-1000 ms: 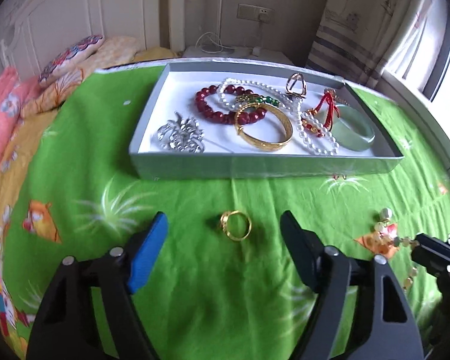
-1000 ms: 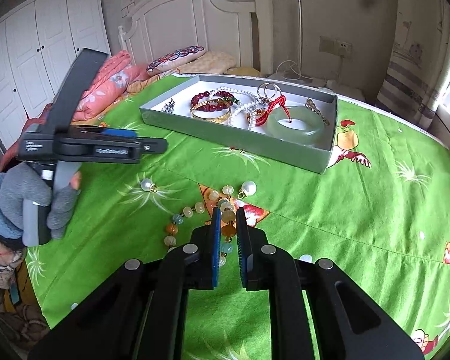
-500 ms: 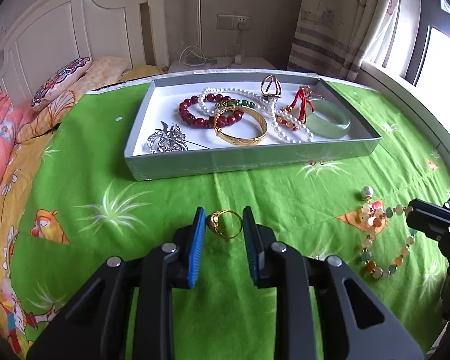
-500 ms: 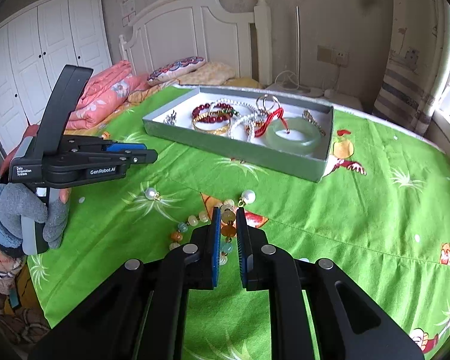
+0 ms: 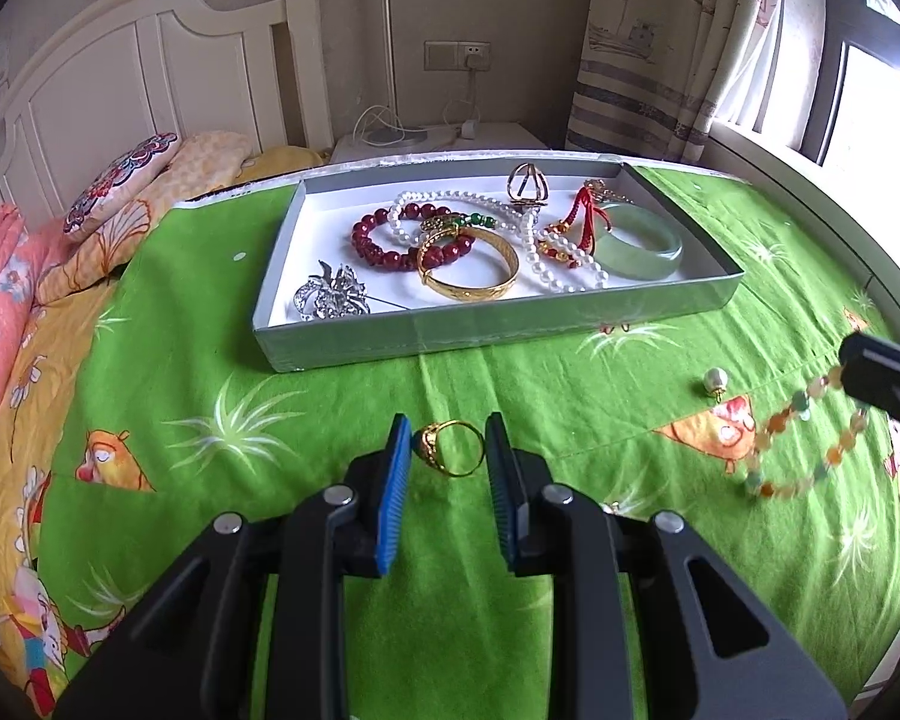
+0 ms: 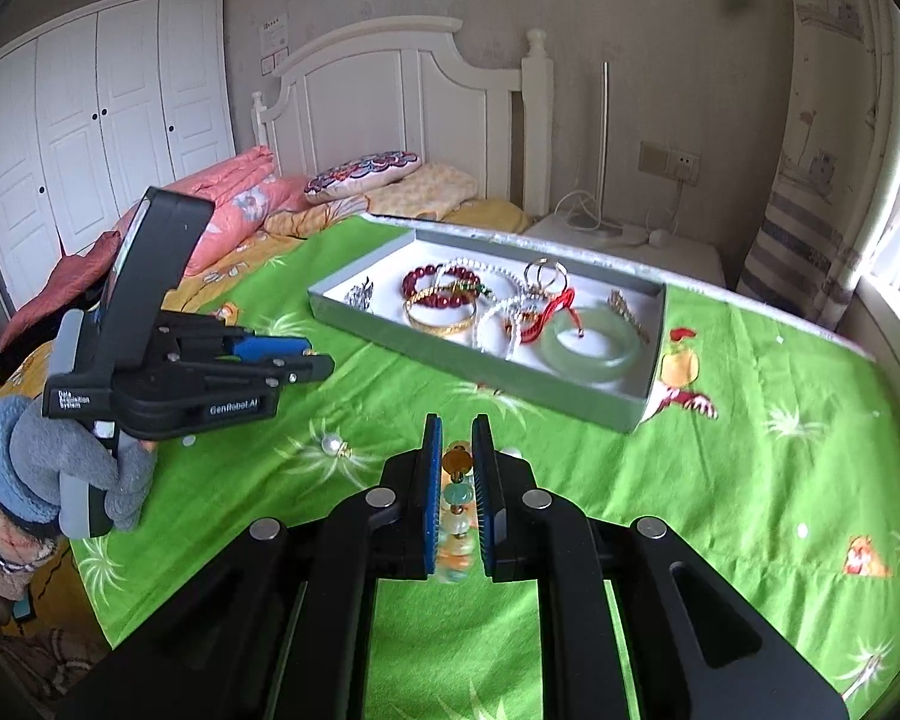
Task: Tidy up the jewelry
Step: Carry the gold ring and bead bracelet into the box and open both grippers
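Observation:
My left gripper [image 5: 448, 438] is shut on a gold ring [image 5: 450, 450], held between its blue pads just above the green bedspread. In the right wrist view that gripper [image 6: 312, 358] shows from the side, in a gloved hand. Between the pads of my right gripper [image 6: 456, 450], which is shut on it, runs a strand of orange and green beads [image 6: 456, 480]. The strand [image 5: 798, 438] hangs from the right gripper [image 5: 882, 378] toward the bed. The grey jewelry tray [image 5: 480, 330] lies beyond, holding bracelets, pearls, a jade bangle and a brooch.
One pearl earring [image 5: 716, 381] lies loose on the bedspread between the two grippers, also seen as a pearl earring [image 6: 332, 444] left of my right fingers. Pillows and a white headboard stand behind the tray [image 6: 480, 360]; a window ledge runs along the right.
The left jaws came together from wide apart onto the ring and lifted a little. The right gripper rose, drawing the bead strand up off the bedspread.

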The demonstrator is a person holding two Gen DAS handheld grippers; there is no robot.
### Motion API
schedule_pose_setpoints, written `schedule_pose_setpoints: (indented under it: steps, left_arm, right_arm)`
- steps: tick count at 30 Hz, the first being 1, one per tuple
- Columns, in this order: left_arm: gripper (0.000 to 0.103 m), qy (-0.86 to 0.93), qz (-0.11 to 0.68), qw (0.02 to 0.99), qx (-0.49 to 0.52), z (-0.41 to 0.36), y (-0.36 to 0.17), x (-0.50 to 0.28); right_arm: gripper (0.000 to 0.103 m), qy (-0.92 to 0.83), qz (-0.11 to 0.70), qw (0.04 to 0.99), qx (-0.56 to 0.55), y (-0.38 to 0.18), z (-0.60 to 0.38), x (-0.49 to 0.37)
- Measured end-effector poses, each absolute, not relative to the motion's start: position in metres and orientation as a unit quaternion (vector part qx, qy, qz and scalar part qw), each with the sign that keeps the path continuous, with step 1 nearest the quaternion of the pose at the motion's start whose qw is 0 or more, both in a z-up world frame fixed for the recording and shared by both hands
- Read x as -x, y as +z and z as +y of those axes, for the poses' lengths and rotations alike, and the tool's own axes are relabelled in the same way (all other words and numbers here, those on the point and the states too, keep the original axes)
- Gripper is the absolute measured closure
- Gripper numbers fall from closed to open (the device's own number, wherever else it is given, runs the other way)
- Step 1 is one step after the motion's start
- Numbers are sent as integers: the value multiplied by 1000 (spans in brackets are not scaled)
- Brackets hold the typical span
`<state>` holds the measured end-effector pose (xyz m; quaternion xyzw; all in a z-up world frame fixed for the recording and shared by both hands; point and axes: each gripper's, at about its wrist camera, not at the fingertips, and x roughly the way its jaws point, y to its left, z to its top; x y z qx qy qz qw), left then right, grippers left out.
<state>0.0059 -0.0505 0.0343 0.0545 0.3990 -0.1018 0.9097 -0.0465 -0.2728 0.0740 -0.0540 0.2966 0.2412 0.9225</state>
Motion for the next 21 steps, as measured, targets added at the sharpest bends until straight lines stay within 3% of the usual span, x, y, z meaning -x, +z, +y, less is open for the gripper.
schedule_pose_setpoints:
  steps: [21]
  left_arm:
    - [78, -112, 385, 915, -44, -57, 60, -32]
  right_arm:
    - [91, 220, 248, 942, 38, 121, -277, 0]
